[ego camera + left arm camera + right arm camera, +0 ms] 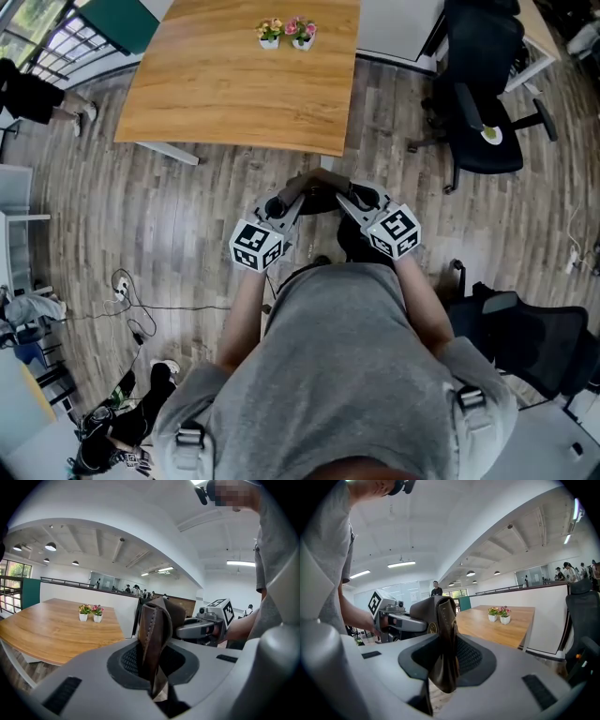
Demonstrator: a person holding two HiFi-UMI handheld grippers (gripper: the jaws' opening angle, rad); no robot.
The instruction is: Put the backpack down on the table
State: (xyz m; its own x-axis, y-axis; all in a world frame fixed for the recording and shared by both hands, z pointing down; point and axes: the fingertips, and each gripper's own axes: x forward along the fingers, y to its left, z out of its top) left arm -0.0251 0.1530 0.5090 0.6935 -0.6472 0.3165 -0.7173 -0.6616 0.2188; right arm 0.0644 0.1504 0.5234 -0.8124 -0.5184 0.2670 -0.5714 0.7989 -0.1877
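backpack [321,200] hangs in the air between the two hand-held grippers, in front of the person [347,375]. the left hand-held gripper [152,665] is clenched on a brown leather strap [151,627] of it, which stands up out of the jaws with its stitched edge showing. the right hand-held gripper [444,665] is clamped the same way on a dark strap [446,620] that folds over between its pads. in the head view the two sit close together, jaws turned toward each other, with the dark bulk of the bag beneath them.

below is wooden floor [187,225], not wood of the tabletop [234,89]. the near edge of the tabletop lies a little ahead of the bag. two small flower pots [286,33] stand at its far end, and an office chair [483,103] is off to the right.

judged from this, the lift and grip are done and the carry is under way. what is left is to bring the bag over the tabletop, lower it until it rests there, and let go of both straps.
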